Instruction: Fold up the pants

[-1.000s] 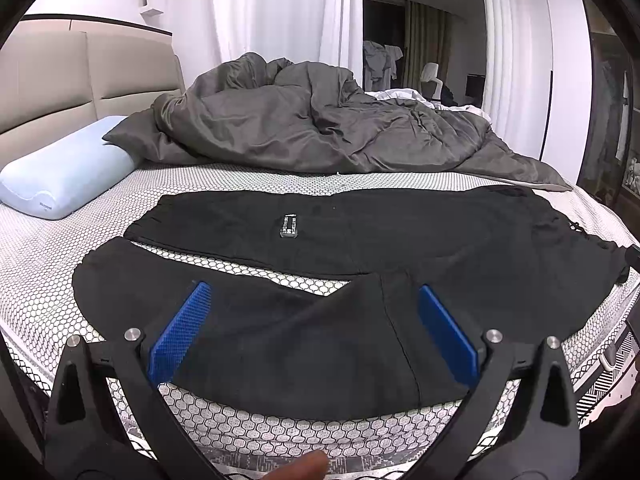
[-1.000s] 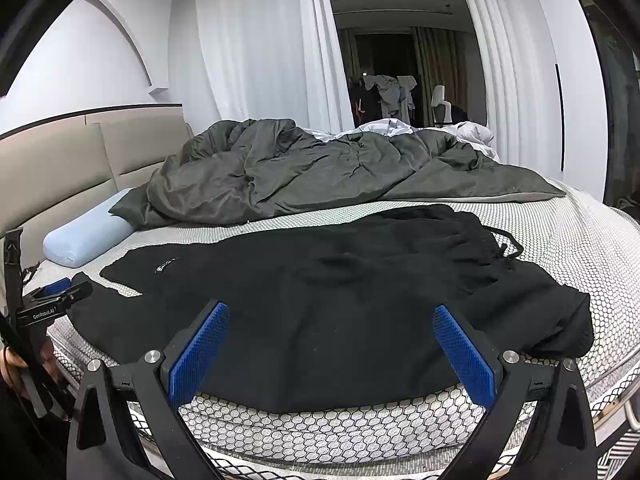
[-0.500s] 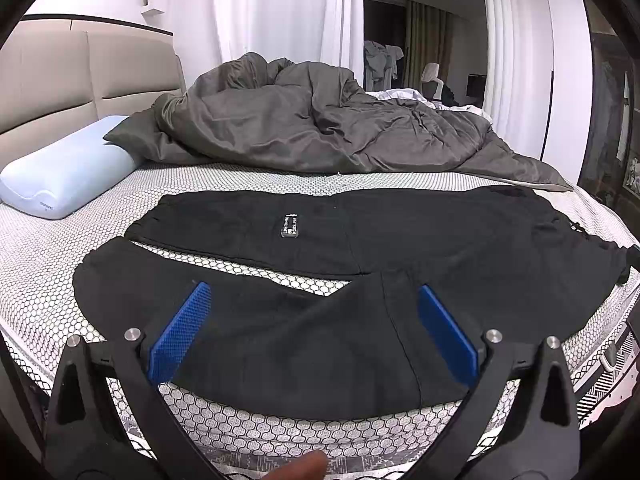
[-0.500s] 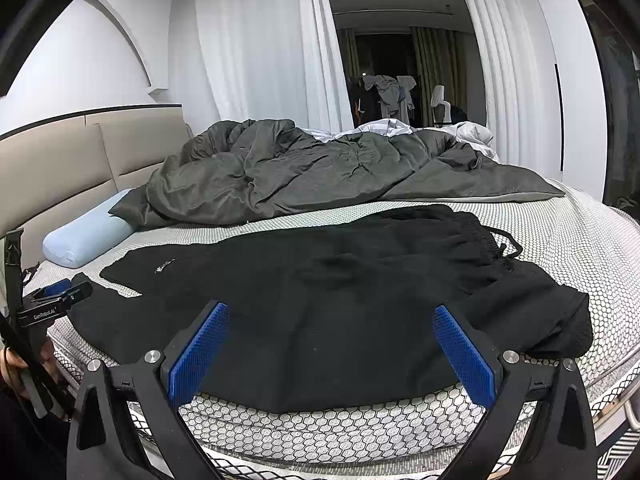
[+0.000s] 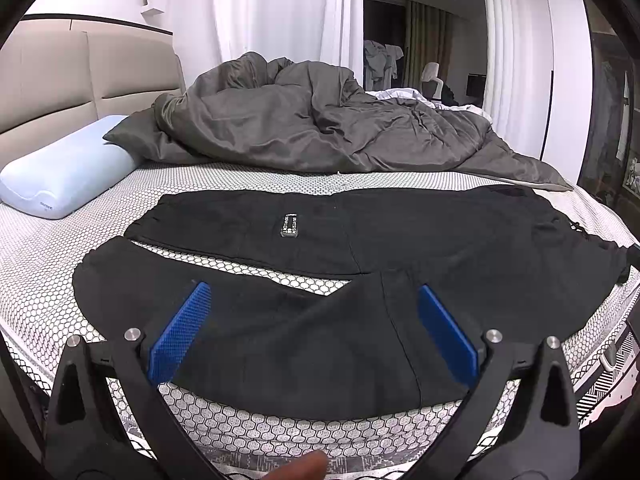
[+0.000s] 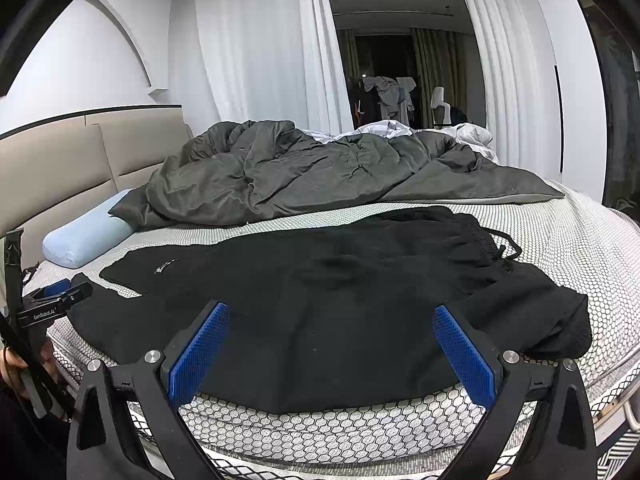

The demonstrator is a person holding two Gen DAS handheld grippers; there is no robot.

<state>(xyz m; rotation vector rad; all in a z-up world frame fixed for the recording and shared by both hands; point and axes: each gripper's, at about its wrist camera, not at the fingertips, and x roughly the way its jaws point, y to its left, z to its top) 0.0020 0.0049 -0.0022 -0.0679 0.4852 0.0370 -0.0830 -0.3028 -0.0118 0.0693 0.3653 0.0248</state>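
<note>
Pants lie flat (waistband edge cut off); both grippers' fingers spread apart, empty.

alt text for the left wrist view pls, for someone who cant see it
Black pants lie spread flat on a bed, legs pointing left and slightly apart. The left claw hangs open above the near leg, holding nothing. Behind are a rumpled grey duvet and a pale blue pillow.

Both wrist cameras sit low at the near edge of the bed, looking across it toward the curtains. The left view stands nearer the headboard, the right view farther toward the foot. Both share the black pants, grey duvet and blue pillow.
</note>
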